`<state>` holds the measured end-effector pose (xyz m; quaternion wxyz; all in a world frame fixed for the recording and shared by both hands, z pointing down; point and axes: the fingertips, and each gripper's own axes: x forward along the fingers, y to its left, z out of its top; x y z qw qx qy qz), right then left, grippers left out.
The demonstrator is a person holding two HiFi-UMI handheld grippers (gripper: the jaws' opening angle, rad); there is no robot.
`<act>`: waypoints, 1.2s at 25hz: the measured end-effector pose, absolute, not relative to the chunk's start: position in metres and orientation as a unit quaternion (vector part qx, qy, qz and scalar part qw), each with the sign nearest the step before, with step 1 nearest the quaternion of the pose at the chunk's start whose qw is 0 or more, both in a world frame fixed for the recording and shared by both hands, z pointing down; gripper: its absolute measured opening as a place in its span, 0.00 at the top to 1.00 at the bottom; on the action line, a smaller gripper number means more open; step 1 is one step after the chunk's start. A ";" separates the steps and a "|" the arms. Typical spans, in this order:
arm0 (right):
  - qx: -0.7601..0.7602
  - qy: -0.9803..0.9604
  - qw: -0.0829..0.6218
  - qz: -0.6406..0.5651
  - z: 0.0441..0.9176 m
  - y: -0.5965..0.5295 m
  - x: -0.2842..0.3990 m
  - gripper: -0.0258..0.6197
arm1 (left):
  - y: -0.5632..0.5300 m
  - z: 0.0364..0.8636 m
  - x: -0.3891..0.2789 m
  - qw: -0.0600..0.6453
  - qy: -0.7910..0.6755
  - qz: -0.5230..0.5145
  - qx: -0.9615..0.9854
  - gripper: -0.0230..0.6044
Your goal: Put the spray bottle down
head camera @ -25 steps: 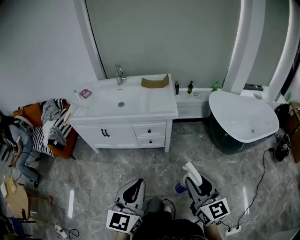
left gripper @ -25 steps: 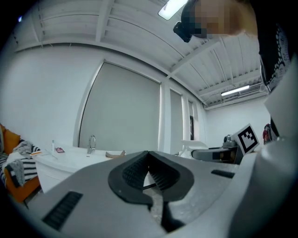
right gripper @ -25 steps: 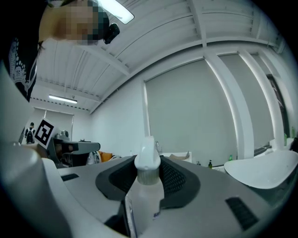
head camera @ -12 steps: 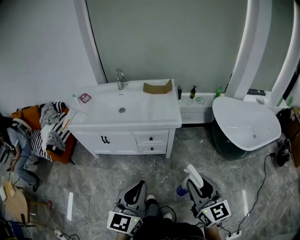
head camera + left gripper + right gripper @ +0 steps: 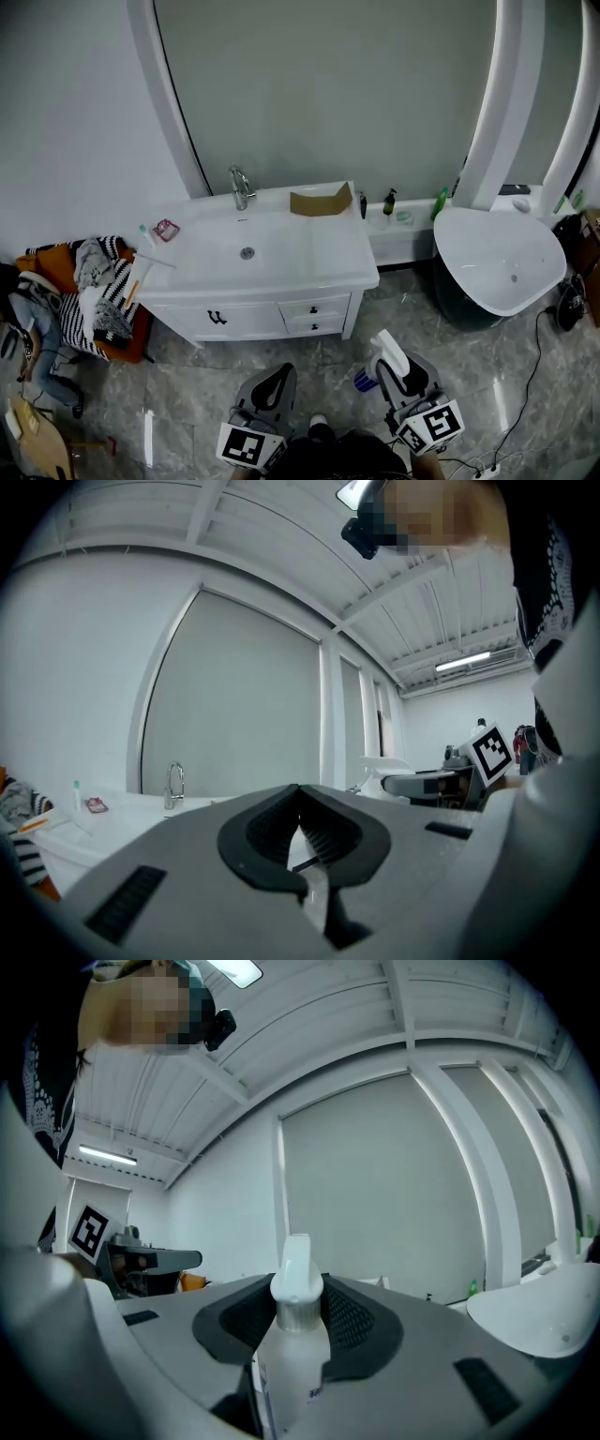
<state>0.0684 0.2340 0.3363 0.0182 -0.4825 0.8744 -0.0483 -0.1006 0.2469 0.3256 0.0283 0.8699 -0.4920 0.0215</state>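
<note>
The right gripper (image 5: 298, 1314) is clamped on the neck of the spray bottle (image 5: 292, 1358), its 2 ribbed pads pressing just under the white trigger head. The bottle stands upright between the jaws. In the head view this gripper (image 5: 392, 367) is held level, low in front of the person, pointing toward the vanity (image 5: 309, 272). The spray bottle (image 5: 386, 349) is in the air above the grey marble floor (image 5: 187, 394), well apart from any surface.

The left gripper (image 5: 300, 819) has its 2 jaws closed together, tips touching, with nothing between them. It (image 5: 277, 377) lies level beside the right one, parallel to it. Beyond stand the faucet (image 5: 241, 187), a cardboard box (image 5: 321, 200) and a white tub (image 5: 502, 258) at the right.
</note>
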 end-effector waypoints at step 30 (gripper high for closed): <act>-0.437 0.897 -0.012 -0.070 0.352 0.057 0.061 0.72 | 0.081 0.341 -0.098 0.056 -0.521 0.017 0.851 0.96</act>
